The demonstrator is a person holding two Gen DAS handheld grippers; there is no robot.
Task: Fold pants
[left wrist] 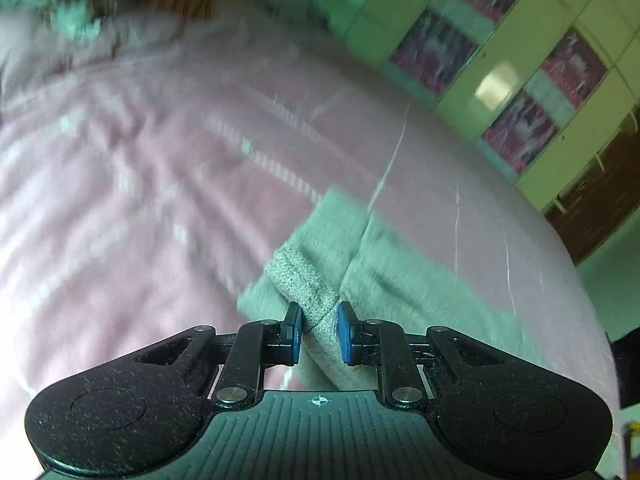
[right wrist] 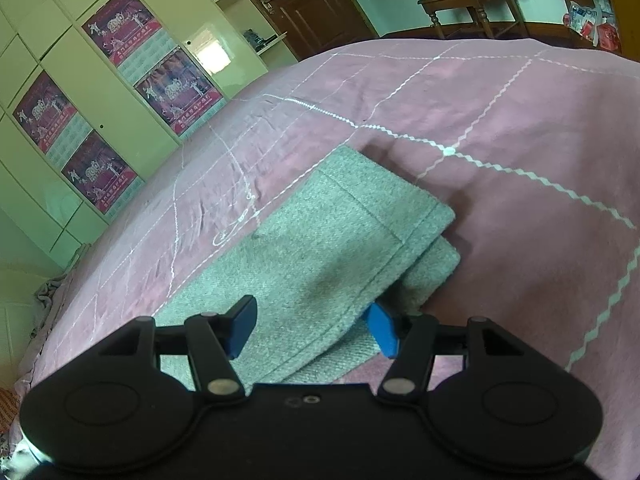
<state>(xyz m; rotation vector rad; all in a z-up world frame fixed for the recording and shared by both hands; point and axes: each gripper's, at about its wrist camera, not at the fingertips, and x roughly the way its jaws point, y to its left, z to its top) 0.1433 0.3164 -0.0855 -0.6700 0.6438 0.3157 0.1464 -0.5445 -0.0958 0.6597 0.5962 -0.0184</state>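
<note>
Grey pants [left wrist: 320, 280] pinched, left hand-held gripper [left wrist: 319, 330] angled down

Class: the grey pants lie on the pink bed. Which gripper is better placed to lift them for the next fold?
Probably the left gripper: it is shut on a fold of the pants. The right gripper is open.

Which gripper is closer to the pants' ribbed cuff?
Left. The left gripper is clamped on the ribbed cuff; the right gripper straddles the pants elsewhere, open.

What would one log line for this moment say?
left gripper: shut on grey knitted pants cuff | right gripper: open, straddling pants edge | surface: pink quilted bedspread
</note>
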